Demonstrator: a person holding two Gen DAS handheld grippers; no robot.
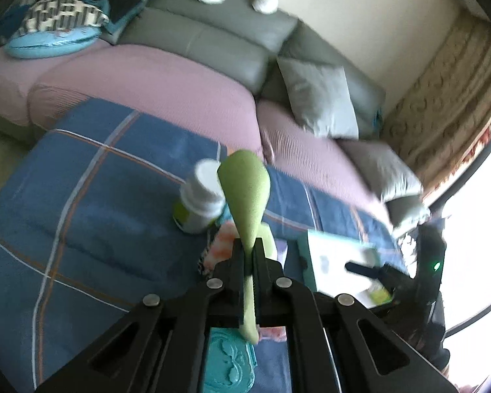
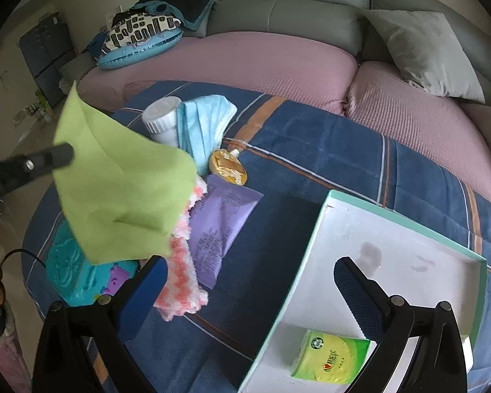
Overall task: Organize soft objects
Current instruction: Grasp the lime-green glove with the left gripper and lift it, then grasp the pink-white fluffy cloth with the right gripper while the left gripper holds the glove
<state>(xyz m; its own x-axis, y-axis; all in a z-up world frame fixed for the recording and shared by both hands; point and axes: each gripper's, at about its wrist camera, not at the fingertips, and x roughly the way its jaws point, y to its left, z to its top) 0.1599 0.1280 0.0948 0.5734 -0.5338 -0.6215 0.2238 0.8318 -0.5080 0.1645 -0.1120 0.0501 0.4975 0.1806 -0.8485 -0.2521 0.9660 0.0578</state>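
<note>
Cloth [image 2: 121, 196], light green, is hanging in the air at the left of the scene, lifted clear of the blue plaid blanket [image 2: 311, 150]. The left gripper [image 1: 249, 249] is pinching it, jaws pressed together on one folded edge. Directly beneath it, a teal embossed item [image 2: 68, 268] and a pink-and-white knitted cloth [image 2: 180, 281] are lying on the blanket. Just beyond those, a white bottle [image 2: 160, 121] is lying beside a light blue cloth [image 2: 203, 124], the two touching. A round yellow pouch [image 2: 229, 167] and a purple packet [image 2: 219, 226] are lying next to the knitted cloth, near the middle. Further right, a shallow white tray with a teal rim [image 2: 409, 229] is sitting on the blanket, carrying a green tissue pack [image 2: 330, 357] at its near edge. The right gripper [image 2: 248, 291] is hovering over the tray's near left edge, jaws spread wide and gripping nothing. A pink-covered sofa [image 2: 262, 62] is running behind everything.
</note>
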